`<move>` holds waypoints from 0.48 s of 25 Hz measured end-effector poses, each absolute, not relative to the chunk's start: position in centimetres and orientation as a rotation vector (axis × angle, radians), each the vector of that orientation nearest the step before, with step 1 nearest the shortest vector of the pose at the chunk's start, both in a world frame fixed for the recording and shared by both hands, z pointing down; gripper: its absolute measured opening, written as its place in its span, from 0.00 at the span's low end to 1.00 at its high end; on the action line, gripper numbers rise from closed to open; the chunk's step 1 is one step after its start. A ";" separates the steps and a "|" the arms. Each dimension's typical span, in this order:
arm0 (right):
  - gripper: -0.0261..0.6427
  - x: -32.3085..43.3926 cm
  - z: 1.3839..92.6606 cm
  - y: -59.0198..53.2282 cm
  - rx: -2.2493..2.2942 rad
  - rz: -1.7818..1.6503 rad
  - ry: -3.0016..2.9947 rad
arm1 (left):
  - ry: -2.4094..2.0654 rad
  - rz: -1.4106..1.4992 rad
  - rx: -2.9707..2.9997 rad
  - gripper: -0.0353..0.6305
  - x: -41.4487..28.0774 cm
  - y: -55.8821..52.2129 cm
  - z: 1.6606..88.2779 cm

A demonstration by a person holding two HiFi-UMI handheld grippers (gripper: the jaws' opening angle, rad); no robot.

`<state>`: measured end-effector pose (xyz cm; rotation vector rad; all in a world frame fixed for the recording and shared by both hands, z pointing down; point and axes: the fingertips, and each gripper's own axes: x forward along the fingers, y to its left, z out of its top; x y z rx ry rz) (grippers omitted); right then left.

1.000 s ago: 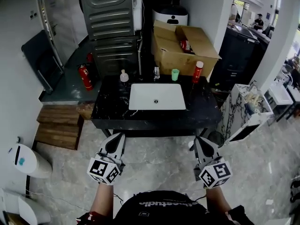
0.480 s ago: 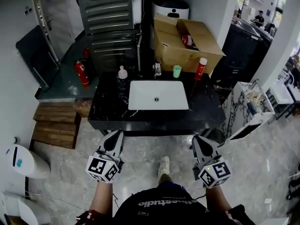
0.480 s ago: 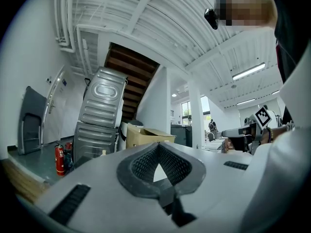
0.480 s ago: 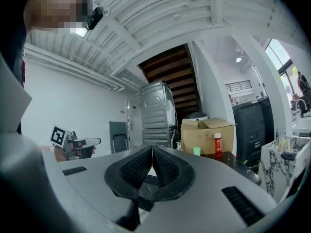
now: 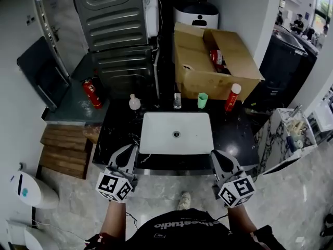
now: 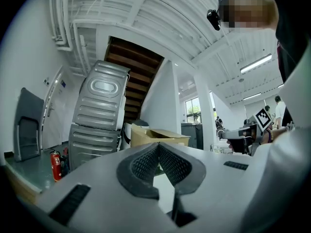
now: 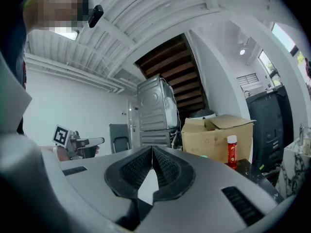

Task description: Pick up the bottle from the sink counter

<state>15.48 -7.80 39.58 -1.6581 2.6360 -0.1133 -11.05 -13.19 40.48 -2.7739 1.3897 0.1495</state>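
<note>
A red bottle with a white cap (image 5: 232,97) stands upright at the back right of the black sink counter (image 5: 237,137); in the right gripper view this red bottle (image 7: 232,151) rises right of the jaws. A small clear bottle (image 5: 135,102) stands at the back left. My left gripper (image 5: 129,150) and right gripper (image 5: 217,155) hover over the counter's front edge, well short of both bottles. Both are shut with nothing between the pads, as seen on the left gripper (image 6: 158,147) and the right gripper (image 7: 152,150) in their own views.
A white basin (image 5: 176,132) fills the counter's middle, with a green cup (image 5: 202,100) and a faucet (image 5: 178,99) behind it. An open cardboard box (image 5: 213,61) stands behind the counter. A fire extinguisher (image 5: 91,92) and wooden steps (image 5: 65,147) are at the left.
The counter has come nearer and larger as the person stepped up to it. Both grippers, earlier over the floor, now reach its front edge, still shut.
</note>
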 end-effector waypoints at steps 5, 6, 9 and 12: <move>0.10 18.3 38.7 -15.2 -1.616 -0.109 2.654 | 1.391 0.115 -2.753 0.08 -7.1 -20.7 39.6; 0.10 18.8 38.6 -16.3 -1.608 -0.111 2.657 | 1.390 0.115 -2.749 0.08 -6.4 -21.7 39.4; 0.10 20.1 38.7 -19.1 -1.593 -0.134 2.661 | 1.386 0.100 -2.738 0.08 -4.8 -24.1 39.0; 0.10 20.6 39.0 -21.2 -1.585 -0.162 2.650 | 1.404 0.066 -2.736 0.08 -4.7 -25.9 39.3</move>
